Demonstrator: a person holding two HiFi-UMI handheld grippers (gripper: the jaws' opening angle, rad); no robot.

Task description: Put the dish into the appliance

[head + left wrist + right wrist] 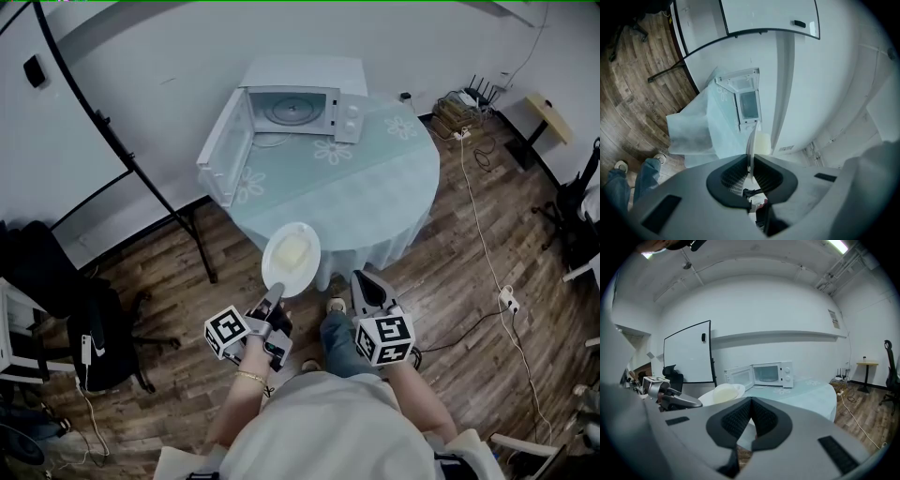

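1. Dish: round white plate carrying a pale yellow block of food. It is held face up in the air just over the near edge of the table, not resting on it.
2. Left gripper: jaws nearly together, clamped on the plate's near rim. The plate extends straight ahead of the pads, away from the person.
3. Right gripper: jaws closed together with nothing between them. It hangs beside the left one, off the table's near edge.
4. Appliance: white box microwave oven at the far edge of the round table with pale green cloth. Its door is swung wide to the left and its cavity faces the person.
5. Governing relation: the cavity lies ahead of the plate across the whole tabletop, roughly in line with the left gripper. In my judgement the left hand carries the plate in, far rim first.
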